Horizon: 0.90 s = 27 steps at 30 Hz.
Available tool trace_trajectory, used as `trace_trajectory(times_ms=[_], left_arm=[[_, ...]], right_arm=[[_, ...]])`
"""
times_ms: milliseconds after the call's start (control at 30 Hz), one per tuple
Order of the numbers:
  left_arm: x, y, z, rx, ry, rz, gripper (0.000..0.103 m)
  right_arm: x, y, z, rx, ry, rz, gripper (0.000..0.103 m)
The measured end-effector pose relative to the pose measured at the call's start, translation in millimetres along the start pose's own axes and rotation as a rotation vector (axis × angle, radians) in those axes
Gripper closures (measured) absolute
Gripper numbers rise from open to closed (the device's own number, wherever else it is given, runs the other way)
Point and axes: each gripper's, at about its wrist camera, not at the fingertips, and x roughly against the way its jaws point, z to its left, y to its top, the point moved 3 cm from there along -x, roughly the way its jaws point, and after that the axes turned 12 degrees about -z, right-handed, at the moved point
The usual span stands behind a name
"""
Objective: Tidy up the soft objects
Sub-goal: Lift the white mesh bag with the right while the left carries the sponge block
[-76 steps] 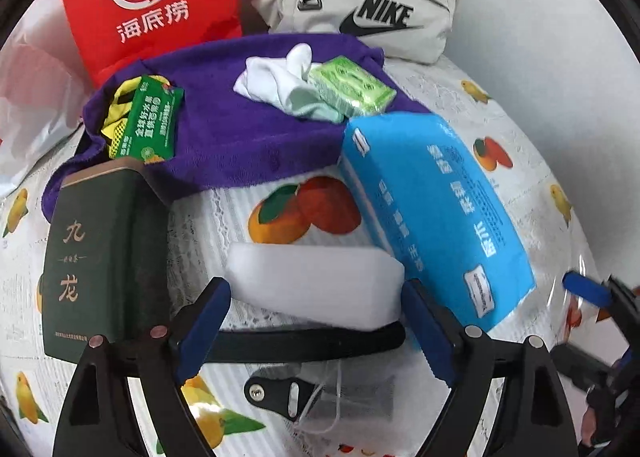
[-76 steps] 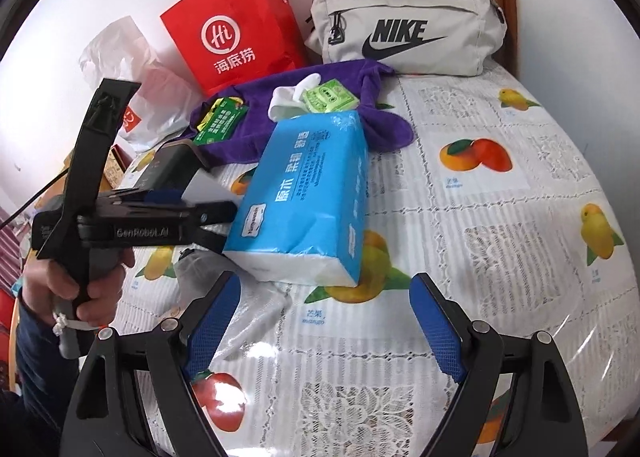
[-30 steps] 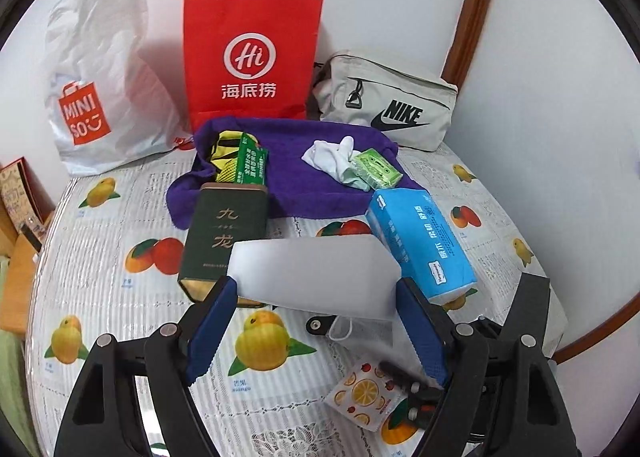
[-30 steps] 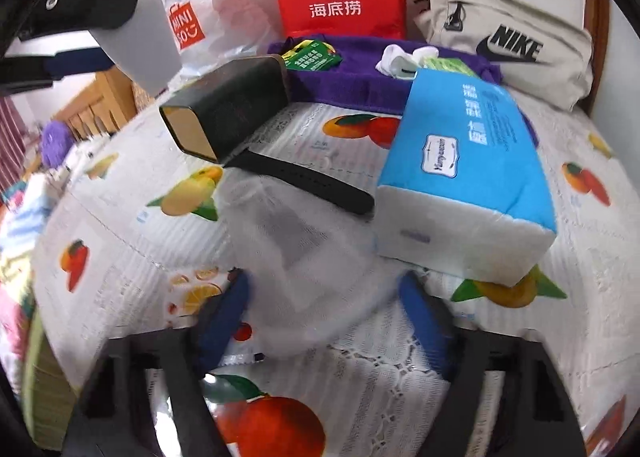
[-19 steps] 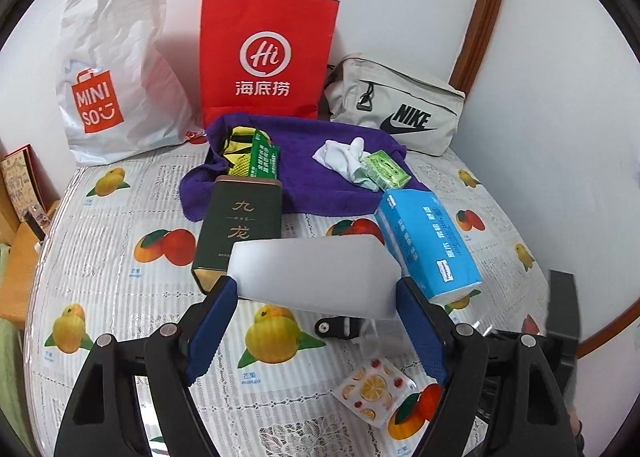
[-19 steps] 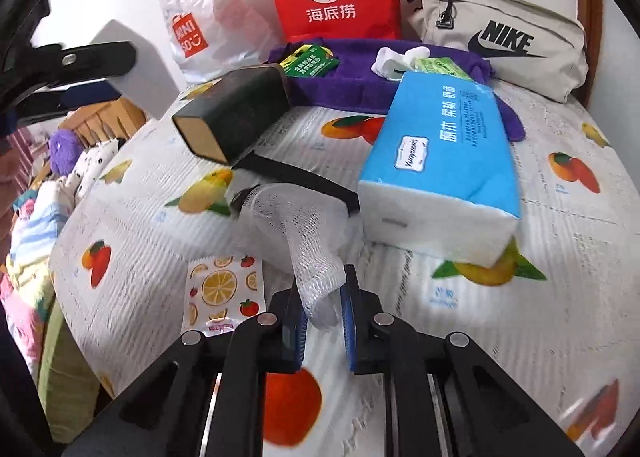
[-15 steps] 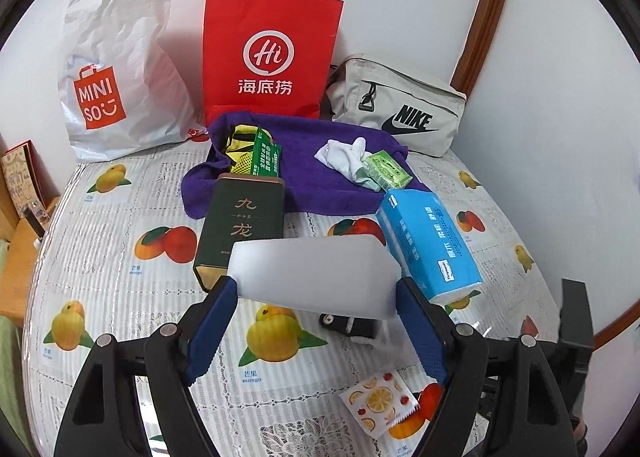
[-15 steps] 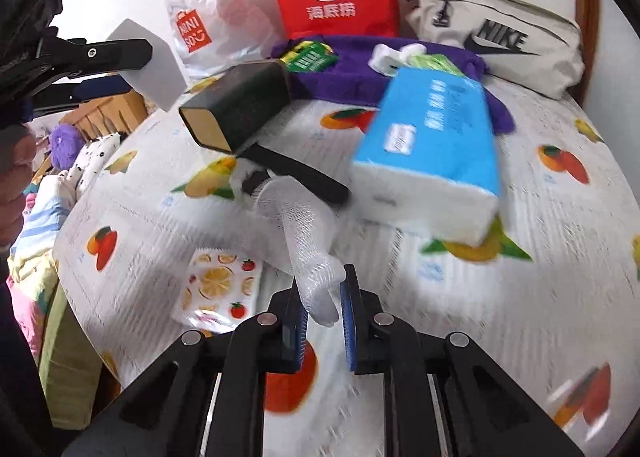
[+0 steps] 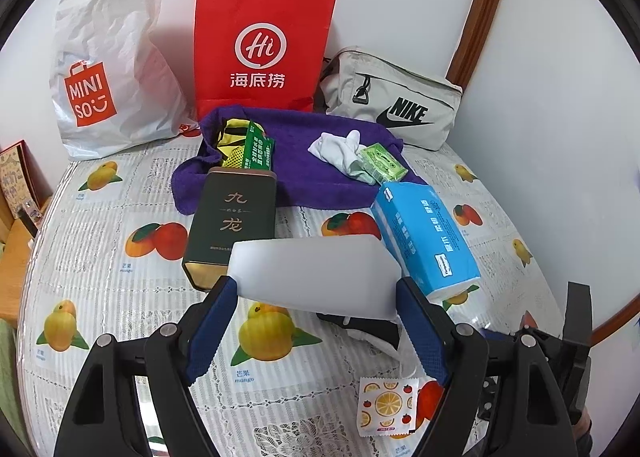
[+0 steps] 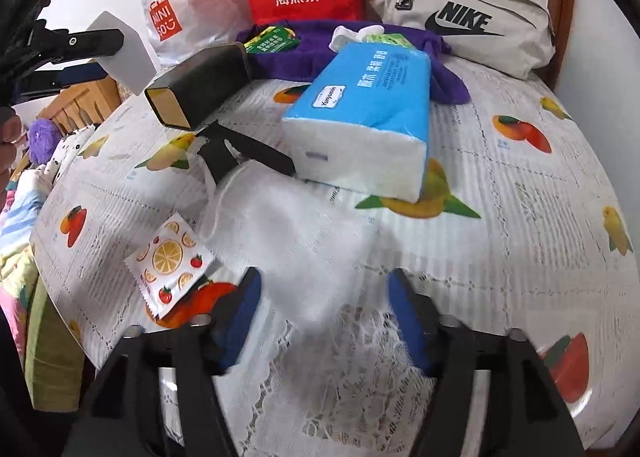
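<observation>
Left wrist view shows the white foam block [image 9: 316, 277] clamped between the blue pads of the left gripper [image 9: 316, 321] and held above the near part of the round table [image 9: 100, 257] with its fruit-print lace cloth. Below it, in the right wrist view, the translucent white mesh pouch [image 10: 296, 233] lies slack on the cloth near the front edge; the jaws of the right gripper [image 10: 322, 297] are opening, the pouch's near end lying between them with the pads off it. Just left of the pouch sits a small citrus-print sachet [image 10: 170, 257], and behind it a black strap [image 10: 244, 151] runs under the blue soft tissue pack [image 10: 368, 113] at mid-table. Beside that lies a dark green tin box [image 10: 200, 87]. Toward the back edge a purple towel [image 9: 312, 173] carries a white crumpled cloth [image 9: 340, 149], a light green tissue packet [image 9: 382, 163] and a dark green packet [image 9: 260, 149] on something yellow. Against the wall stand a red paper bag [image 9: 260, 53], a white plastic shopping bag [image 9: 104, 69] and a beige waist bag [image 9: 392, 109]. Judging by this, sorting is at an early stage: only the foam is in hand, the pouch is apparently just repositioned, and the tissue pack, towel and small soft items remain scattered with no clear grouping yet.
</observation>
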Motion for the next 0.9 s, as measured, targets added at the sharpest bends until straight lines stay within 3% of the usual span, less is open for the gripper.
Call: trace_trajectory(times_ms=[333,400,500,567,600,667,900], left_arm=[[-5.2,-0.1,0.2,-0.008,-0.003,0.01,0.023],[-6.2,0.2,1.4,-0.006,-0.001,0.009,0.023],[-8.9,1.5,5.8,0.002,-0.005,0.007,0.023],[-11.4,1.8,8.7,0.011,-0.009,0.009,0.023],[-12.5,2.1,9.9,0.013,-0.01,0.011,0.023],[-14.3,2.3,11.8,0.017,-0.015,0.014,0.023],[-14.8,7.4,17.8,0.018,-0.017,0.012,0.023]], right_arm=[[-30.3,11.7,24.4,0.075,0.027,-0.026,0.027],[-33.9,13.1,29.9,0.096,0.006,-0.038,0.033],[-38.1,19.8,34.4,0.085,-0.015,-0.056,0.059],[-40.7,24.0,37.9,0.082,-0.004,-0.055,0.083],[-41.4,25.7,38.5,0.082,-0.002,-0.055,0.088],[-39.9,29.2,37.5,0.058,0.014,-0.055,0.092],[-9.4,36.9,34.0,0.023,0.055,-0.072,0.093]])
